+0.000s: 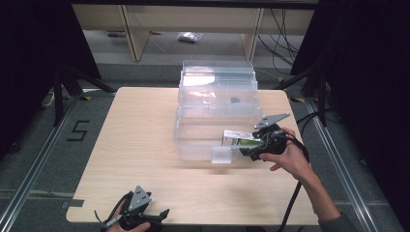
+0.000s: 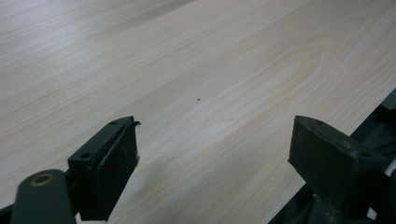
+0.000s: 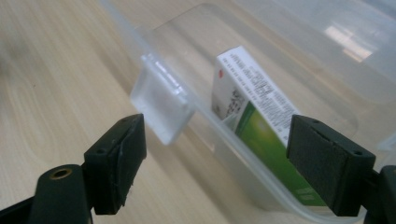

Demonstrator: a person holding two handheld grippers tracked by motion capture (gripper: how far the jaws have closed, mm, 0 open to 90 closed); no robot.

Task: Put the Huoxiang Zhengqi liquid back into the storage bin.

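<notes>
Carton (image 1: 240, 139), white and green w/ small print, is lying inside the clear plastic bin (image 1: 193, 145) near its front wall, centre-right of the high view. Right tool (image 1: 253, 151) is hovering at that front wall, right of centre, w/ a hand (image 1: 285, 157) gripping it; jaws are standing spread w/ nothing between the pads. In the right gripper view the jaws are straddling the bin rim: carton (image 3: 254, 121) is sitting behind the wall toward the right jaw, and the bin's clear latch tab (image 3: 163, 109) is hanging off the rim just above the left jaw. Whether either pad is touching the plastic, can't tell. Left tool (image 1: 159, 215) is resting at the bottom-left edge of the worktop (image 1: 135, 145), well apart from the bin. In the left gripper view, its jaws are gaping wide over bare wood (image 2: 196, 84), holding nothing.
</notes>
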